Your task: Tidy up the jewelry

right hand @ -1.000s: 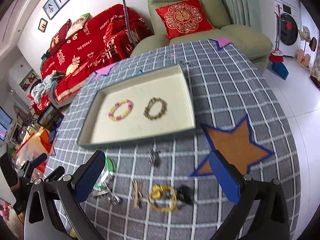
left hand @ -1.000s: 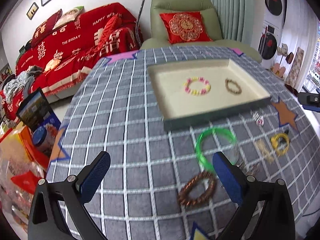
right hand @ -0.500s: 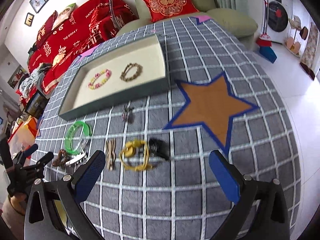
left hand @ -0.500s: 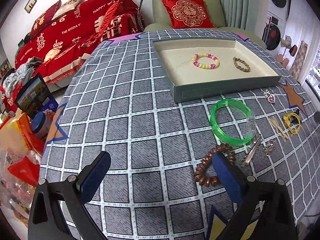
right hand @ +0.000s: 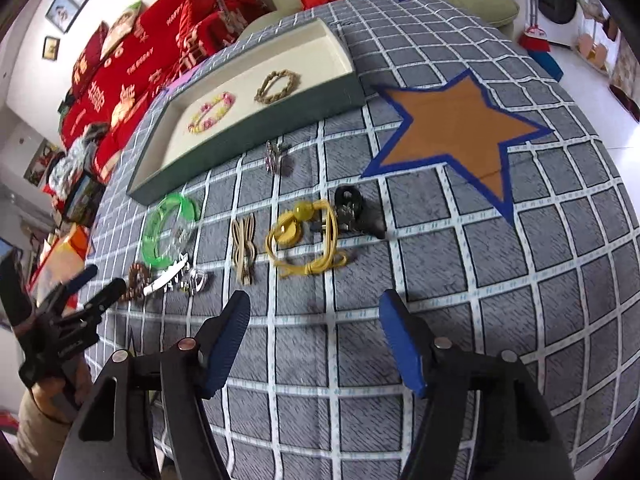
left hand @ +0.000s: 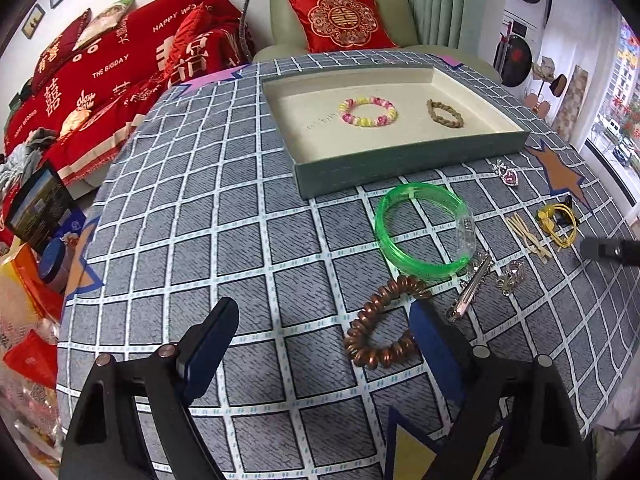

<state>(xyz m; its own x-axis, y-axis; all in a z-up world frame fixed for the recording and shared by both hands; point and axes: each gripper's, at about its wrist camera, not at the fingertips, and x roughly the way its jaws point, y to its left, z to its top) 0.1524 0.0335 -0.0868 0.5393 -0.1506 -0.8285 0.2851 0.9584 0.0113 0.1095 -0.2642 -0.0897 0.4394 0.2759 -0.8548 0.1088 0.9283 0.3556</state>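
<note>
Already inside the tray (left hand: 408,162), at the far middle of the table: a pink-and-yellow bead bracelet (left hand: 368,111) on the left and a braided tan bracelet (left hand: 445,113) on the right, laid flat and apart, presumably to keep each piece separate. Still outside, strewn near the tray's front wall: a green bangle (left hand: 424,230), a copper coil bracelet (left hand: 382,322) nearer, a silver clip (left hand: 472,286), tan hairpins (right hand: 244,252), a yellow cord piece (right hand: 306,236) and a small heart pendant (left hand: 508,174). Left gripper (left hand: 324,356) spread wide and empty, low over the checked tablecloth (left hand: 200,220), right pad just beside the coil bracelet, likely the next pick. Right gripper (right hand: 314,340) likewise agape, holding nothing, hovering near the yellow cord.
</note>
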